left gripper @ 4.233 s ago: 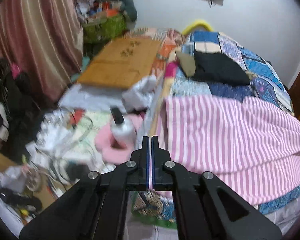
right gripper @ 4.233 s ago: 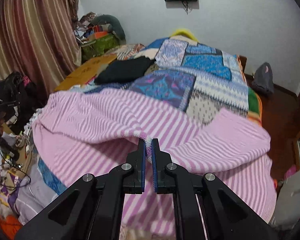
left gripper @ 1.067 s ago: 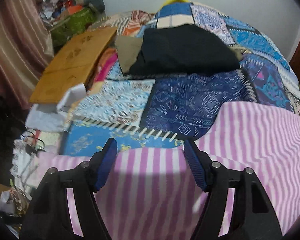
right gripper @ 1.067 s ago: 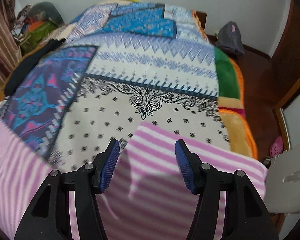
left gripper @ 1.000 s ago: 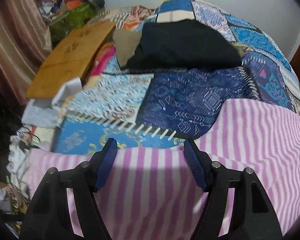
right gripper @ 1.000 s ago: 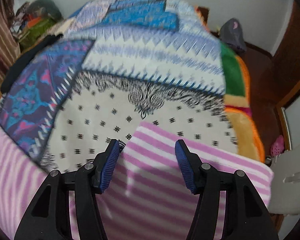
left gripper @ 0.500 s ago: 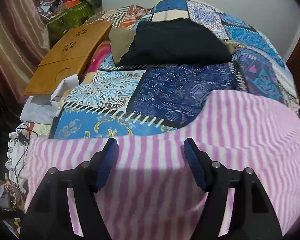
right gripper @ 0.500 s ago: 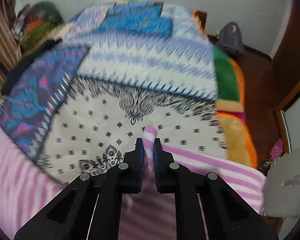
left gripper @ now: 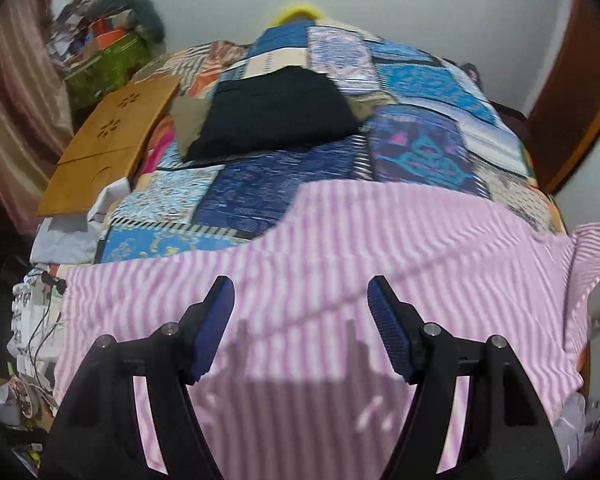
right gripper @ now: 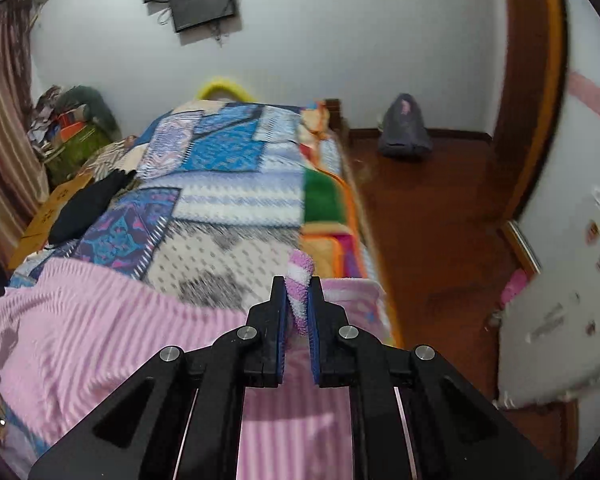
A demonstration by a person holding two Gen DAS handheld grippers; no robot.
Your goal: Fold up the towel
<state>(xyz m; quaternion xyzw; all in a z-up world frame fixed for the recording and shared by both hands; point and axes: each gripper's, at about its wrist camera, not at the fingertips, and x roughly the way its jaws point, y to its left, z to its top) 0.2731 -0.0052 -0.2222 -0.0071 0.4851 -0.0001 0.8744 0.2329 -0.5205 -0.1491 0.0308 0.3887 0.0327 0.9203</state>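
left wrist view: the left gripper [left gripper: 300, 304] hovers with jaws spread wide above the pink striped towel [left gripper: 340, 248], pinching nothing, as it did a second ago. the towel lies across the near end of the bed [left gripper: 412, 148]. right wrist view: the right gripper [right gripper: 298, 308], spread a second ago, has since closed on a towel corner and raised it off the bed, likely beginning the next fold.

A bed under a patchwork quilt of blue patterned squares [left gripper: 256, 196] carries a pink-and-white striped towel [left gripper: 340, 264] across its near end; a folded black cloth [left gripper: 276, 116] lies farther up.
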